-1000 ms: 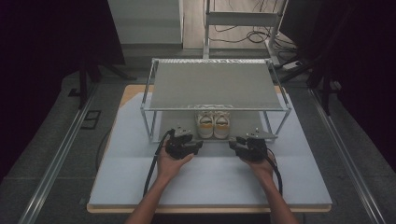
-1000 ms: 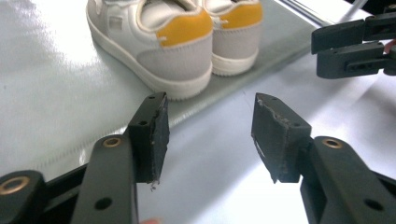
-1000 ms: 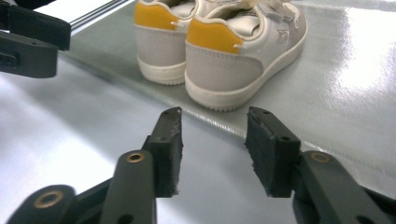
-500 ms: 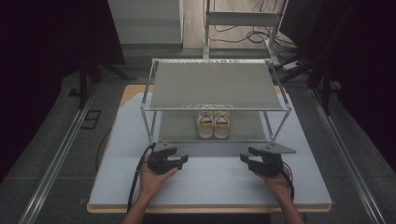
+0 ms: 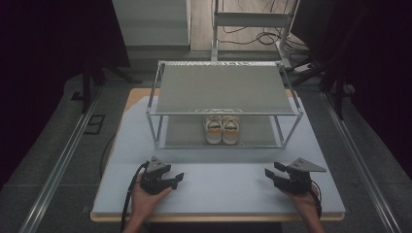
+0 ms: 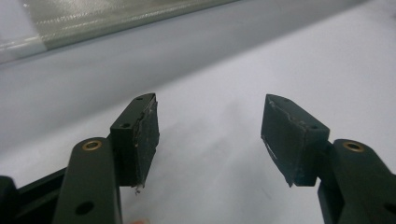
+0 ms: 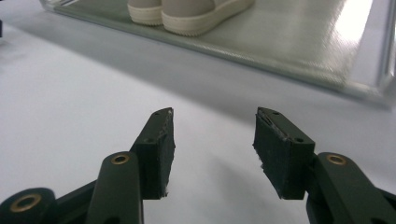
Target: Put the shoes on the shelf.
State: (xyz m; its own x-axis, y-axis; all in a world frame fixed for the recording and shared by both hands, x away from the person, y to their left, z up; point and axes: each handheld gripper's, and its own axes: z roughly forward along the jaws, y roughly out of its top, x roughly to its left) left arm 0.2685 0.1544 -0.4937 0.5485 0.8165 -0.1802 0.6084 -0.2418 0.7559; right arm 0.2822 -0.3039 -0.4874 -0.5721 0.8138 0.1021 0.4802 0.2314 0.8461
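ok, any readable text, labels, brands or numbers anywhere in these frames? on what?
None readable.
Pair of cream-and-tan sneakers on the lower shelf of the two-tier metal rack: no logo legible, too small.
Black two-jaw left gripper and right gripper, both open and empty: no markings.
White tabletop: no print.

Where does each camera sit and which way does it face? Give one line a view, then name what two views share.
High view: above the person's side, looking forward and down on the table and shoe rack; both forearms and hands enter from below, holding left gripper and right gripper.
Left gripper view: on the left gripper, low over the table, facing the rack's lower edge; its open jaws show.
Right gripper view: on the right gripper, facing the pair of shoes; its open jaws show.
Shared: high and right gripper views both show the shoes on the bottom shelf.
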